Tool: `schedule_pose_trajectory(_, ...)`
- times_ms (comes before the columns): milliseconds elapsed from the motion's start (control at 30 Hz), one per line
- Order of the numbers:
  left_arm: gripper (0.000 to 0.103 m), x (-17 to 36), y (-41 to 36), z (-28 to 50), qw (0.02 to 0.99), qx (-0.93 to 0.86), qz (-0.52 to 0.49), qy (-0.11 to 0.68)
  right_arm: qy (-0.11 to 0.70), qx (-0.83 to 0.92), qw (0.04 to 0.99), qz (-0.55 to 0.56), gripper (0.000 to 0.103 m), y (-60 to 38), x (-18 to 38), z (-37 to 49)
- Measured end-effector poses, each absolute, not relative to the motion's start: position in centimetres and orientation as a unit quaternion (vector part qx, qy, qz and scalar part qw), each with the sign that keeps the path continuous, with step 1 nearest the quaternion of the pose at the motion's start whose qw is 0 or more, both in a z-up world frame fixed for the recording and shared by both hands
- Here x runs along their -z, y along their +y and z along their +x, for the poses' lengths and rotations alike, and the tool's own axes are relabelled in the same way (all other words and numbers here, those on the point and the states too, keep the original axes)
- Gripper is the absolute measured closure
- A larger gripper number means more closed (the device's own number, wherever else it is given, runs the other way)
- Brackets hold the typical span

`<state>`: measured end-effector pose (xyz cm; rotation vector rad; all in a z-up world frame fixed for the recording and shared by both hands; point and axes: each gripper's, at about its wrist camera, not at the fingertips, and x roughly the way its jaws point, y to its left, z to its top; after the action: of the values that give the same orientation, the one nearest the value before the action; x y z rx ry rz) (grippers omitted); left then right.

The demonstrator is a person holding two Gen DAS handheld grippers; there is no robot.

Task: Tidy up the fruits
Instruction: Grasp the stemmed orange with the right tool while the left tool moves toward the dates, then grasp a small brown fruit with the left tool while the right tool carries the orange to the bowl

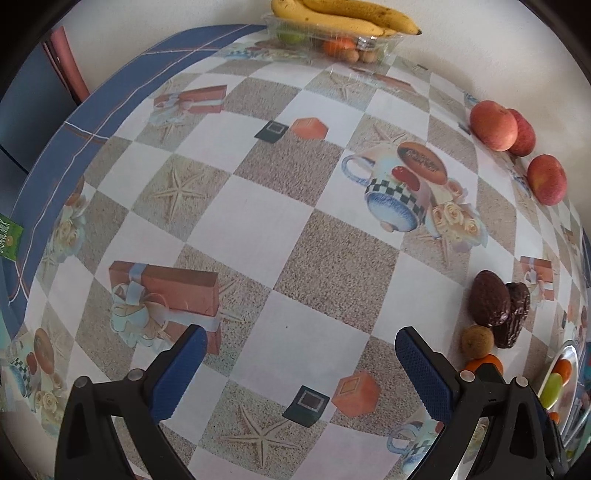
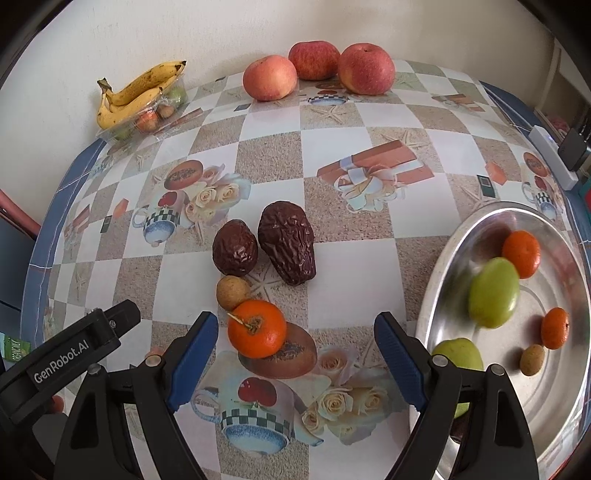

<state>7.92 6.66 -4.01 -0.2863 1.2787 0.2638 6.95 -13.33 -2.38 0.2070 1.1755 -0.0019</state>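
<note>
A patterned checkered tablecloth [image 1: 280, 206] meets a white wall. Left view: the left gripper [image 1: 301, 363] gapes wide, empty, over bare cloth, likely waiting. Right view: the right gripper [image 2: 295, 354], wide open and empty, faces the small orange tangerine [image 2: 256, 328], just beside the round steel tray [image 2: 439, 266] collecting fruit.

Both wrist views look down; both show bananas [image 1: 347, 16].

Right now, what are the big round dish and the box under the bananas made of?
The dish looks like shiny metal: silvery, with fruit reflected in it. The box under the bananas looks like thin clear plastic: you can see the fruit inside through its crinkly walls.
</note>
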Motion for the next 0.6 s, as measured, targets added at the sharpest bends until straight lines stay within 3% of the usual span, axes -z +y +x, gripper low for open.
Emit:
schedule_pose_trajectory(167, 0.0, 4.2, 6.4, 8.0, 0.782, -0.112, -0.133, 0.598, 0.554, -0.008, 0.828, 0.091, 0.021, -12.7, 2.9, 7.2)
schedule_pose_trajectory(233, 0.0, 4.2, 6.1, 8.1, 0.782, -0.109, -0.131, 0.599, 0.554, -0.012, 0.827, 0.09, 0.036, -12.4, 3.0, 7.3)
schedule_pose_trajectory(367, 0.0, 4.2, 5.9, 8.1, 0.782, -0.103, -0.138, 0.599, 0.556, -0.018, 0.826, 0.09, 0.045, -12.0, 3.3, 7.3)
schedule_pose_trajectory(500, 0.0, 3.9, 5.8, 8.3, 0.785, -0.092, -0.145, 0.595, 0.554, -0.037, 0.826, 0.098, 0.065, -11.5, 3.2, 7.3)
schedule_pose_trajectory(600, 0.0, 3.4, 5.7, 8.7, 0.791, -0.071, -0.164, 0.585, 0.552, -0.039, 0.827, 0.097, 0.065, -11.4, 3.1, 7.2)
